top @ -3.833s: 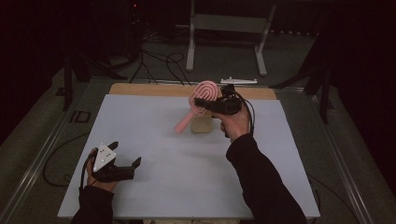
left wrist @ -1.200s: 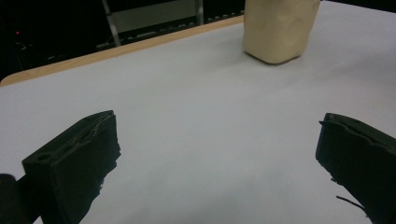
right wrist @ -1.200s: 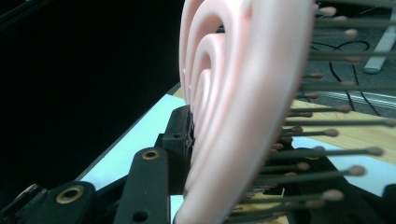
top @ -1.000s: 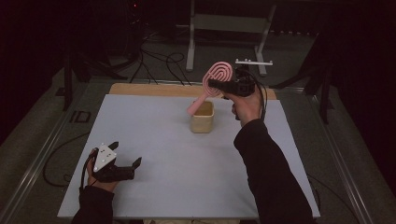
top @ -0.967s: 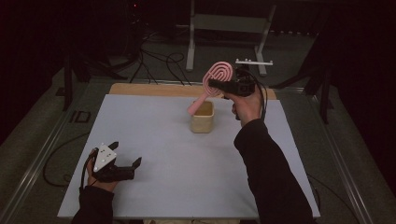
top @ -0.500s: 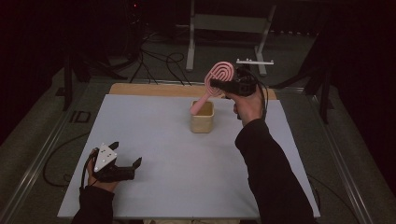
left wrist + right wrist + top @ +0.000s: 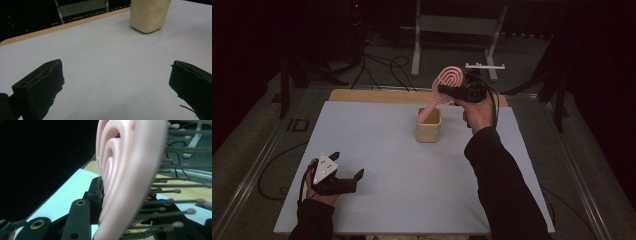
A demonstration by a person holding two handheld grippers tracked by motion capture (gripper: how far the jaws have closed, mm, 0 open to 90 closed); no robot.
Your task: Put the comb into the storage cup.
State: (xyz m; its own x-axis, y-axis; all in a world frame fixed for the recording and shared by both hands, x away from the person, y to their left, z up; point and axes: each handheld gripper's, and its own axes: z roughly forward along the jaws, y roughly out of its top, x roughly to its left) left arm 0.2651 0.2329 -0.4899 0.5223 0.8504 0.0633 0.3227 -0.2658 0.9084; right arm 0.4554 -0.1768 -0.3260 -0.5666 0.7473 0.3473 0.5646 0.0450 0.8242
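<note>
1. High view first: against the frame from half a second ago, I see the pink hairbrush (image 7: 443, 90) much where it was, its handle tip now just inside the mouth of the beige cup (image 7: 428, 125). Nearly four seconds ago the brush lay lower, beside the cup, with its handle slanting out to the left over the table.
2. My right gripper (image 7: 458, 92) is clamped on the brush head, held above the far edge of the table (image 7: 412, 190). My left gripper (image 7: 343, 181) has stayed at the near left corner through all the frames.
3. I see a brush that is pale pink, with an oval head made of nested loops and a straight handle that slants down and left into the cup.
4. Right gripper view shows the looped head (image 7: 130, 177) edge-on and very close, with thin dark bristles (image 7: 175, 191) tipped by small beads sticking out to the right.
5. Left gripper view shows my left jaws spread wide with nothing between them, resting low over the pale tabletop (image 7: 107, 75); the cup (image 7: 148, 15) stands well beyond them, its top cut off by the frame.
6. How deep the handle sits in the cup I cannot tell; the rim hides it. The room beyond the table is too dark for me to read.
</note>
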